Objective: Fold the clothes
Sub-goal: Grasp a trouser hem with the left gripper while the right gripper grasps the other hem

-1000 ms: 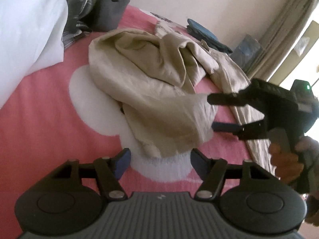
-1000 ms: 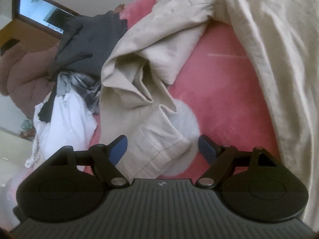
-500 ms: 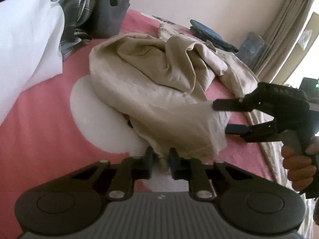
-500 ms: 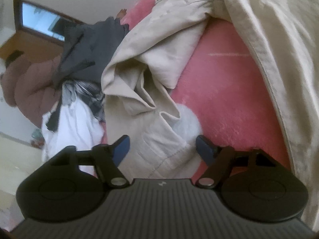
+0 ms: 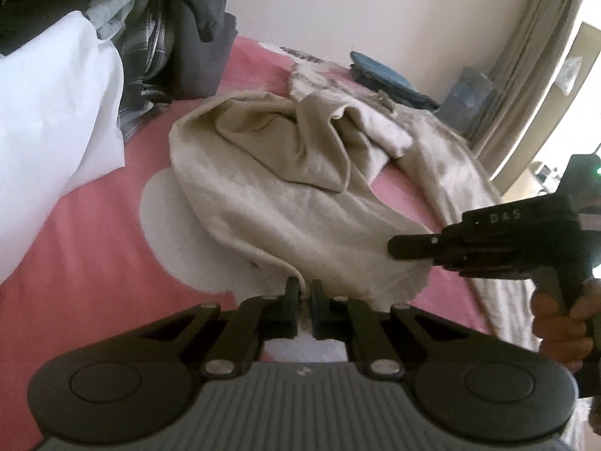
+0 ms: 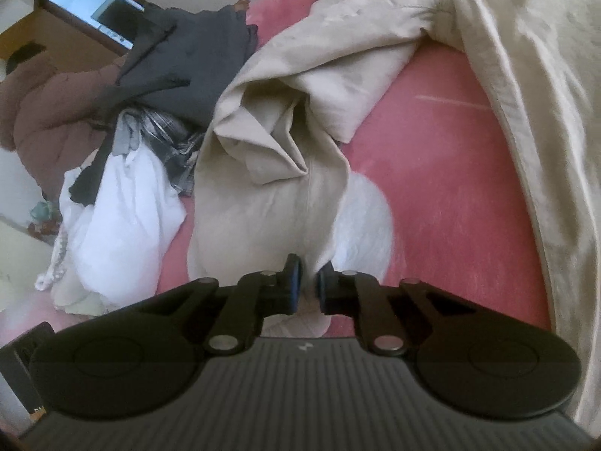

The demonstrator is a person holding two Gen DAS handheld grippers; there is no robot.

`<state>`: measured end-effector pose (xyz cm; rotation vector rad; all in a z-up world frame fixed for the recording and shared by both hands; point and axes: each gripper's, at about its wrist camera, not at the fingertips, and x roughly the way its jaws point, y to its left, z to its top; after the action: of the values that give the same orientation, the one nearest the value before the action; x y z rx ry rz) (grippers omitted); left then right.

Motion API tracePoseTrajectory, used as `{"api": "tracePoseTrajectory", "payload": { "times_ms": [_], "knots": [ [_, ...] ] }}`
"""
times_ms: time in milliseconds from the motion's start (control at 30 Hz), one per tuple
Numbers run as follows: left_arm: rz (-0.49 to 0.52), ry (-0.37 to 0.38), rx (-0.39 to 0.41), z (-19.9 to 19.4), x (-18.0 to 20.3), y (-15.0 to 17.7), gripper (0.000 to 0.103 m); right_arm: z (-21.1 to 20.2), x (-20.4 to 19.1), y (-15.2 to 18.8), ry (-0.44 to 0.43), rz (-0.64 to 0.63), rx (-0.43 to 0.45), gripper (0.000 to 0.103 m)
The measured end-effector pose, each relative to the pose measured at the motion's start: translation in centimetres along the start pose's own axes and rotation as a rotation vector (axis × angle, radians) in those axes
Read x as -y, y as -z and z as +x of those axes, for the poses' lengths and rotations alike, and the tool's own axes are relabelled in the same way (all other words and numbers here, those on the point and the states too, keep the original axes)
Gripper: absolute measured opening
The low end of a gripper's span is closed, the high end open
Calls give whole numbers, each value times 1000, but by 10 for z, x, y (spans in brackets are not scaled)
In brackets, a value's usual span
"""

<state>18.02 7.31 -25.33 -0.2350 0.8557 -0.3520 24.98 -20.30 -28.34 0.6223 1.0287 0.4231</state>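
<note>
Beige trousers (image 5: pixel 300 203) lie crumpled across the pink bed (image 5: pixel 94 248), one leg end drawn toward the bed's near edge. The left claw (image 5: pixel 305 293) is pressed together on that leg's hem. The right claw (image 6: pixel 308 282) is closing, with cloth of the same hem between its pads. The paired hold on one hem probably prepares to lift and straighten the leg. The left wrist view shows the right claw from outside, with the hand (image 5: pixel 559 323) gripping it. The right wrist view alone shows the white garment (image 6: pixel 120 225) and dark clothes (image 6: pixel 188 71) piled toward the bed's far side.
</note>
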Motion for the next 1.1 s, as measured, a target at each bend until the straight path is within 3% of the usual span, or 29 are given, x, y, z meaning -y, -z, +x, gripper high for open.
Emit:
{"api": "tracePoseTrajectory", "payload": {
  "times_ms": [267,433,733,1100],
  "knots": [
    [23,91,-24,-35,5,12,7,-27,-5,29,-32,62,-24,7],
    [37,121,-80,-59,0,25,7,-41,-7,57,-55,109,-72,7],
    [86,101,-259,-101,-16,64,7,-49,-13,127,-94,152,-222,7],
    [153,56,-448,-121,-27,111,7,-51,-18,203,-104,174,-402,7]
  ]
}}
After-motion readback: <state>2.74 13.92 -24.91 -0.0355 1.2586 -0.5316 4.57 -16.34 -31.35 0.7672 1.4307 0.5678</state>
